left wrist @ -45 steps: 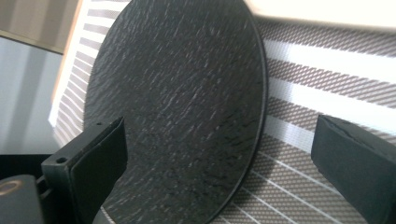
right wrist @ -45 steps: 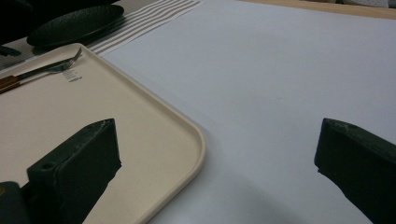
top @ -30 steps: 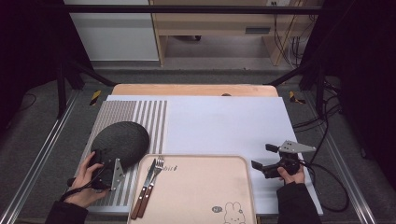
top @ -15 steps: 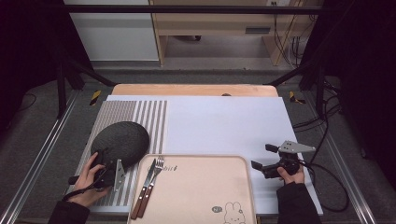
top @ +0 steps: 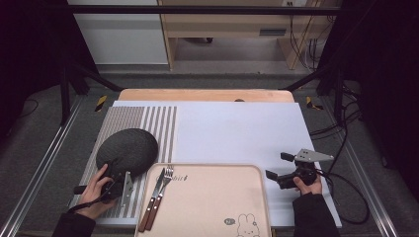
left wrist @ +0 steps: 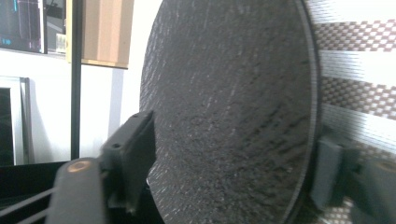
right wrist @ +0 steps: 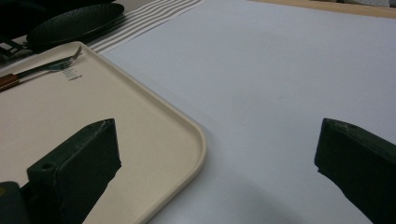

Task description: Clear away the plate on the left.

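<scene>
A dark round textured plate lies on a grey striped mat at the table's left. My left gripper is at the plate's near edge. In the left gripper view the plate sits between the two jaws, one above it and one down by the mat. The jaws have just been closing around the plate and the pads stand close to it, with no firm pinch to be seen. My right gripper hovers open over the white table cover, just right of the beige tray, with nothing between its jaws.
A fork and a wooden-handled knife lie on the tray's left side. In the right gripper view the tray's corner is near the left jaw, with the fork and the plate farther off.
My left gripper has slid forward to the plate's near edge and its jaws have narrowed around it. The plate has not moved. The right gripper has stayed put.
</scene>
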The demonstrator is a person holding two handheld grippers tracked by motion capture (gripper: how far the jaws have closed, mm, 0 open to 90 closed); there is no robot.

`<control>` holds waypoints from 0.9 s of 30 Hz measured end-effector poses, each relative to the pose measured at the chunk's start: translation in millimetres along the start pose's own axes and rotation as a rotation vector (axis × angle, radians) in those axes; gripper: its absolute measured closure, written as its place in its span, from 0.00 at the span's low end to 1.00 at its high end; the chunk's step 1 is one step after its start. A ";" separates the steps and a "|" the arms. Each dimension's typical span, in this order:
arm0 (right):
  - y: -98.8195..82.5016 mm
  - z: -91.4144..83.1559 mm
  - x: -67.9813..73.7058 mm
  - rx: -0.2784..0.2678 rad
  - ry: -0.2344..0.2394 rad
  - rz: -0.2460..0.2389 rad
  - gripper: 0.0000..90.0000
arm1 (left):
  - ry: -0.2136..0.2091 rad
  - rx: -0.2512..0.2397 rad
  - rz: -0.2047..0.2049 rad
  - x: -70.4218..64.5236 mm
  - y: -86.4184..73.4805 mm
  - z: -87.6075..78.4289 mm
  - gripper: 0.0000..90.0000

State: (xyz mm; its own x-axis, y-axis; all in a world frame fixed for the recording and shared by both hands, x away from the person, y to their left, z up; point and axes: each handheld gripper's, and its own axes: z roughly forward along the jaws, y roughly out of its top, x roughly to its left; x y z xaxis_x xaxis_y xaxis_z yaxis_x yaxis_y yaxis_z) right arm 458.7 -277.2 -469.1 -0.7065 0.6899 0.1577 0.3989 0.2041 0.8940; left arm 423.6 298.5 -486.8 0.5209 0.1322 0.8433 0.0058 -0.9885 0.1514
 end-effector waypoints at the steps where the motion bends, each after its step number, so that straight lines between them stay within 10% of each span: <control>1: 0.0 0.1 0.0 0.000 0.000 -0.001 0.00 | -0.002 0.000 0.011 -0.9 0.1 -0.7 0.35; 17: 0.5 0.6 0.9 0.001 0.000 -0.005 0.00 | -0.035 -0.021 0.054 -14.5 -0.4 0.3 0.81; 27: 0.4 0.5 0.6 0.003 -0.002 -0.008 0.00 | -0.026 -0.004 0.089 -17.8 2.1 0.8 0.86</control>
State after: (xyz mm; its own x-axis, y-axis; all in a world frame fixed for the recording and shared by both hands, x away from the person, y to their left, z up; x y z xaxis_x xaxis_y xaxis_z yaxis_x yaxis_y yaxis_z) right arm 458.7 -276.3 -468.8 -0.7085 0.6897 0.1494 0.3946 0.2118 0.8941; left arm 415.1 294.0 -501.9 0.5415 0.0417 0.8397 -0.0449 -0.9959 0.0784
